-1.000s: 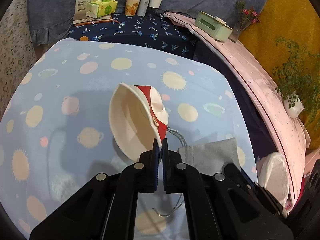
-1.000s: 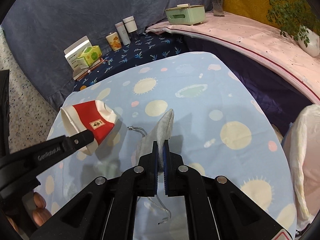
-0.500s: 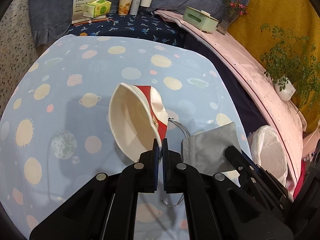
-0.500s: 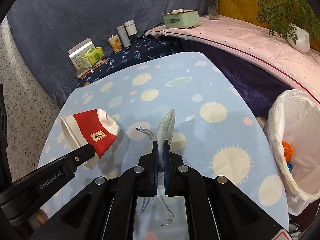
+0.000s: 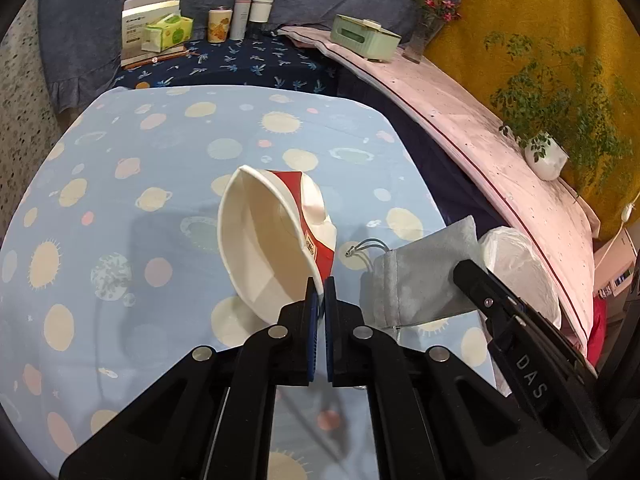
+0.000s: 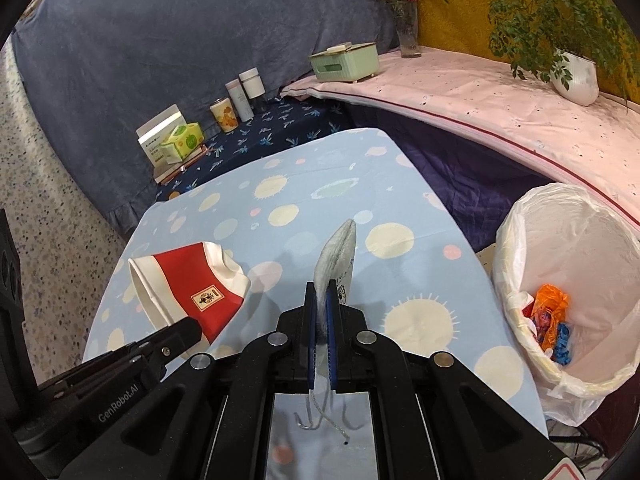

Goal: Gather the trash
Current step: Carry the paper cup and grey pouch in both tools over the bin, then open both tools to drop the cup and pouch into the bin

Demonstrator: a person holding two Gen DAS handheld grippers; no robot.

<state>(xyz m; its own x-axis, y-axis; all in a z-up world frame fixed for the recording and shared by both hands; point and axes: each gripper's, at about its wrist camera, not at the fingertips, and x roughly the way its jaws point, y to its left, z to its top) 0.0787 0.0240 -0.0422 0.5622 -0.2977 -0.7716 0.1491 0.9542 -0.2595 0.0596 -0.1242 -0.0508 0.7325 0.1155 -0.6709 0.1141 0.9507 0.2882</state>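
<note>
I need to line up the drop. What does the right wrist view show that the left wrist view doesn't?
Only the right wrist view looks into the lined trash bin, with orange and blue scraps at the bottom.

Only the left wrist view shows the crushed paper cup's white inside and the grey pouch broadside.

Both show the left gripper shut on the cup, the right gripper shut on the pouch, above the planet-print tablecloth.

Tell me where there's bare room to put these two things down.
The planet cloth is bare, from its far edge at the dark blue cloth down to the held cup and pouch. The dark cloth's far strip is crowded with boxes and cans. The bin is mostly empty.
</note>
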